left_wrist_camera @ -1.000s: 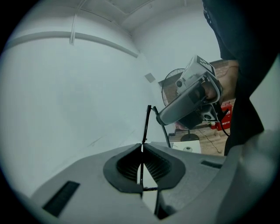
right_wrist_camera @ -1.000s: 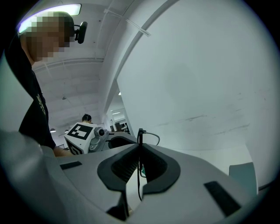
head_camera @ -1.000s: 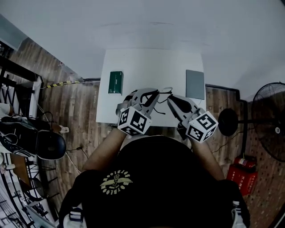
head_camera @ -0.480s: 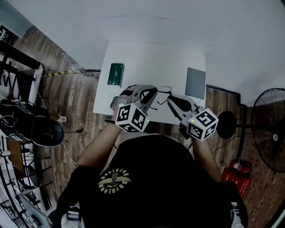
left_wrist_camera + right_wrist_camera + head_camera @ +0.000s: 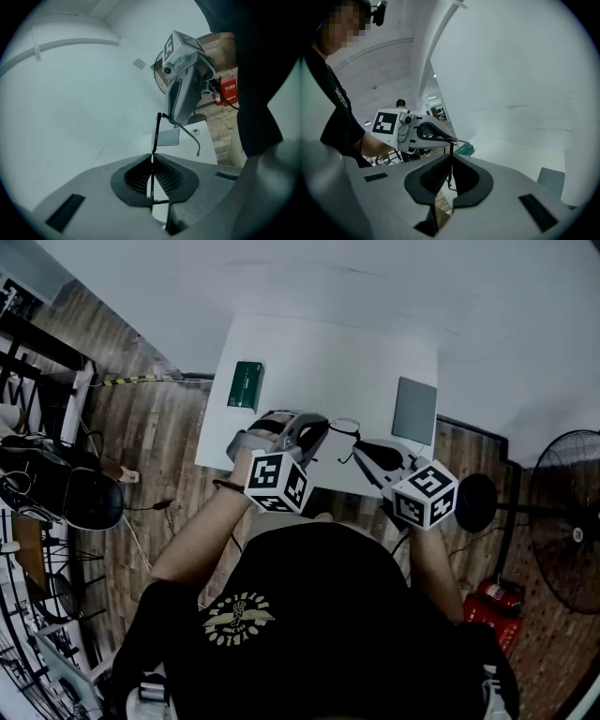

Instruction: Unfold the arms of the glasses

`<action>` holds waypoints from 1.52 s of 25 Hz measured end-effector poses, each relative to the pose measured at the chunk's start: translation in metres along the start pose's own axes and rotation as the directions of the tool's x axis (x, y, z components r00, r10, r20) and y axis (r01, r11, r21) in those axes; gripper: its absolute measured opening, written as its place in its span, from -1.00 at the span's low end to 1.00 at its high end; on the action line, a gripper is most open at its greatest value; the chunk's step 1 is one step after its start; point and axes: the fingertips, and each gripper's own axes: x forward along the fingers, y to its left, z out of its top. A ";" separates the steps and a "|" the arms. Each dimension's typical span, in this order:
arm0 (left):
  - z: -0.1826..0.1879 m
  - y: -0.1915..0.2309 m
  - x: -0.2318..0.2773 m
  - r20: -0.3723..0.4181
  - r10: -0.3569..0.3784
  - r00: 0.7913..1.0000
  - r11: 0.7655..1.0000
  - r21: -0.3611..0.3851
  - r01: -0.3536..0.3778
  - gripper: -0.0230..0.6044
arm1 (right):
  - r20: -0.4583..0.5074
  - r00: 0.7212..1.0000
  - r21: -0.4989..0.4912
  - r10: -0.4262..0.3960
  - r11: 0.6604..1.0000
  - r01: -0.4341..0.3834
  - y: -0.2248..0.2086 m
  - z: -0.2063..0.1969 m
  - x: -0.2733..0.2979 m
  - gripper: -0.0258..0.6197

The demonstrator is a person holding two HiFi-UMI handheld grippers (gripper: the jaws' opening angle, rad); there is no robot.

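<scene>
Nearest the onlooker stood a person in a black T-shirt [image 5: 309, 615] against the near edge of a white table [image 5: 328, 357], with a hand-held gripper in each hand.

The left gripper [image 5: 319, 427] was held over the near-left part of the table top. Its jaws were closed on the frame of the glasses [image 5: 345, 426], which passed edge-on between the ribbed pads [image 5: 138, 176]. The right gripper [image 5: 361, 448] was held over the near edge, right of centre, and pointed toward the left one. Its jaws were likewise pressed together on a thin black part of the glasses, close beside the tips of the left gripper.

The glasses were found between the two grippers, held in the air above the near part of the table and clear of its surface. In the left gripper view one arm of the glasses stood out from the frame at an angle, its hooked end hanging free.

Farther back, a green box [image 5: 246, 385] lay by the left edge of the table, and a flat grey pad [image 5: 414, 411] lay at the right edge. The far part of the table was backed by a white wall.

Off the table, a standing fan [image 5: 567, 521] and a red crate [image 5: 497, 601] were noted on the wooden floor [image 5: 159, 456] to the right.
</scene>
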 end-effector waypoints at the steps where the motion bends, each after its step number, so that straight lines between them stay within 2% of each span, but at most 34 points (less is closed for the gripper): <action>1: 0.001 -0.001 0.000 -0.006 -0.002 1.000 1.000 0.012 0.002 -0.87 | -0.013 1.000 -0.005 0.001 1.000 -0.001 0.000 -0.001 -0.001 -0.86; 12: -0.001 -0.005 0.002 -0.071 -0.011 0.997 0.990 0.137 0.021 -0.87 | -0.125 0.992 -0.053 0.011 0.998 -0.018 -0.003 -0.015 0.001 -0.86; 16: -0.006 -0.008 0.004 -0.093 -0.014 0.996 0.988 0.149 0.028 -0.86 | -0.163 0.987 -0.055 0.010 0.998 -0.019 -0.005 -0.021 0.004 -0.86; 19: -0.011 -0.009 0.006 -0.100 -0.016 0.995 0.991 0.130 0.029 -0.87 | -0.163 0.987 -0.043 0.013 0.999 -0.020 -0.006 -0.023 0.008 -0.86; 24: -0.027 0.001 0.004 -0.078 0.011 0.997 1.000 0.015 -0.010 -0.87 | -0.067 0.997 -0.018 -0.040 0.999 0.039 -0.007 -0.008 0.017 -0.83; 25: -0.031 0.004 0.004 -0.069 0.018 0.997 1.000 -0.012 -0.019 -0.87 | -0.048 0.997 -0.018 -0.059 0.998 0.058 -0.007 -0.004 0.020 -0.78; 28: -0.040 0.013 0.002 -0.038 0.041 0.998 0.995 -0.090 -0.045 -0.87 | 0.001 0.995 -0.012 -0.096 0.995 0.096 -0.009 0.006 0.027 -0.60; 31: -0.050 0.022 -0.002 -0.002 0.072 0.997 0.982 -0.174 -0.072 -0.87 | 0.062 0.990 0.000 -0.123 0.992 0.123 -0.008 0.021 0.034 -0.57; 33: -0.057 0.032 -0.007 0.020 0.092 0.996 0.963 -0.255 -0.084 -0.87 | 0.113 0.983 0.006 -0.143 0.990 0.143 -0.007 0.033 0.037 -0.55; 36: -0.071 0.043 -0.015 0.051 0.104 0.993 0.914 -0.398 -0.075 -0.87 | 0.186 0.967 0.024 -0.173 0.985 0.171 -0.005 0.049 0.041 -0.54; 38: -0.081 0.051 -0.020 0.069 0.115 0.991 0.883 -0.464 -0.070 -0.87 | 0.227 0.954 0.027 -0.193 0.981 0.192 -0.004 0.059 0.043 -0.54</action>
